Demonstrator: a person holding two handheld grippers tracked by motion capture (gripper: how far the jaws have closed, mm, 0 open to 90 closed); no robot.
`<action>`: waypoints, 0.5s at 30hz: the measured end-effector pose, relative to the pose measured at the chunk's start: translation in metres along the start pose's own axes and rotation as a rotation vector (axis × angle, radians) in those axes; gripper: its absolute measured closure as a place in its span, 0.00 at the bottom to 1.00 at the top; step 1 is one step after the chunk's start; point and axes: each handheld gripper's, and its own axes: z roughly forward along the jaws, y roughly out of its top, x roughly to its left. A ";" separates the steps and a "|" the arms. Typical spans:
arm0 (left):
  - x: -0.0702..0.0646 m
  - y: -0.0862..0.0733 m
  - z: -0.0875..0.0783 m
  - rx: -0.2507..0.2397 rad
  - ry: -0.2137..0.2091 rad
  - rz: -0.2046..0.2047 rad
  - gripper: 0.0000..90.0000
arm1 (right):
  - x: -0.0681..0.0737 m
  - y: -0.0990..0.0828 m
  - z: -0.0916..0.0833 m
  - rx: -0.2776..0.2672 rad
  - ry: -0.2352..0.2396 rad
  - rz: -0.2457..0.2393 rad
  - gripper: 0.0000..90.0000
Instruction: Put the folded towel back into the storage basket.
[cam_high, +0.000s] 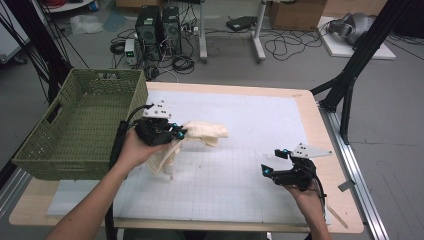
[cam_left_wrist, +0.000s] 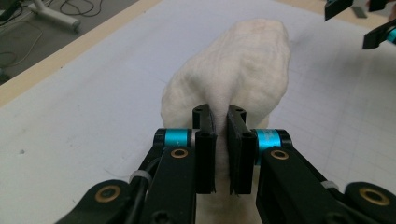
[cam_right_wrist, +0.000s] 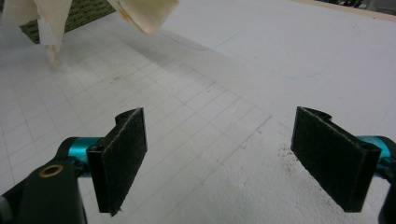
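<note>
A cream knitted cloth (cam_high: 200, 134) hangs lifted above the white gridded mat (cam_high: 240, 175), left of centre. My left gripper (cam_high: 179, 132) is shut on it, pinching a fold. In the left gripper view the cloth (cam_left_wrist: 243, 70) bulges out past the tight jaws of my left gripper (cam_left_wrist: 221, 135). Low at the right of the mat, my right gripper (cam_high: 274, 162) stands open, nothing between its pads. In the right gripper view the pads of my right gripper (cam_right_wrist: 219, 158) are wide apart over bare mat, and the cloth (cam_right_wrist: 144, 14) dangles at the top left.
A green woven basket (cam_high: 80, 125) sits at the table's left edge, beside my left hand. The wooden table rim (cam_high: 330, 165) runs along the right. Computers, cables and stand legs cover the floor beyond the far edge.
</note>
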 end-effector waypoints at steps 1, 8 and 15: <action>0.002 0.000 -0.003 0.000 0.000 0.004 0.92 | 0.000 0.000 0.000 -0.001 0.000 0.000 0.19; 0.012 -0.001 -0.019 -0.032 -0.029 0.002 0.92 | 0.001 -0.001 0.001 -0.002 -0.003 -0.002 0.16; 0.022 0.001 -0.034 -0.046 -0.029 -0.003 0.92 | 0.001 -0.001 0.002 0.004 -0.004 0.001 0.15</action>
